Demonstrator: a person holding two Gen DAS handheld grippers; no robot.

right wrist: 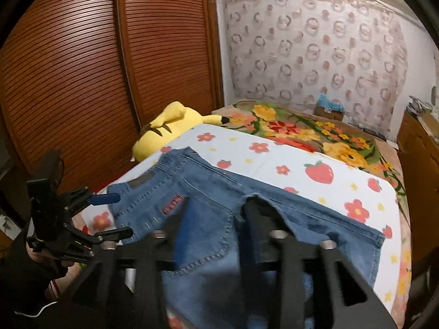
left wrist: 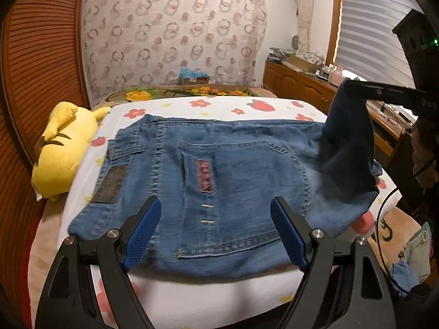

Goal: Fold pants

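Note:
Blue jeans (left wrist: 233, 164) lie back-side up on the white strawberry-print sheet (left wrist: 192, 298), with the back pocket and waistband patch showing. My left gripper (left wrist: 215, 201) hovers open just above their near edge, with nothing between its blue pads. It also shows at the left of the right wrist view as the left gripper (right wrist: 118, 215). A dark denim flap (left wrist: 348, 150) rises from the right side of the jeans to the tip of a black finger (left wrist: 384, 93) of my right gripper. In its own view my right gripper (right wrist: 218, 203) is blurred, its jaws apart over the jeans (right wrist: 315, 213).
A yellow plush toy (left wrist: 63, 148) lies at the sheet's left edge beside slatted wooden doors (right wrist: 82, 82). A flowered blanket (right wrist: 315, 131) covers the bed's far end, where a small box (left wrist: 192, 76) sits. A cluttered wooden dresser (left wrist: 301, 87) runs along the right.

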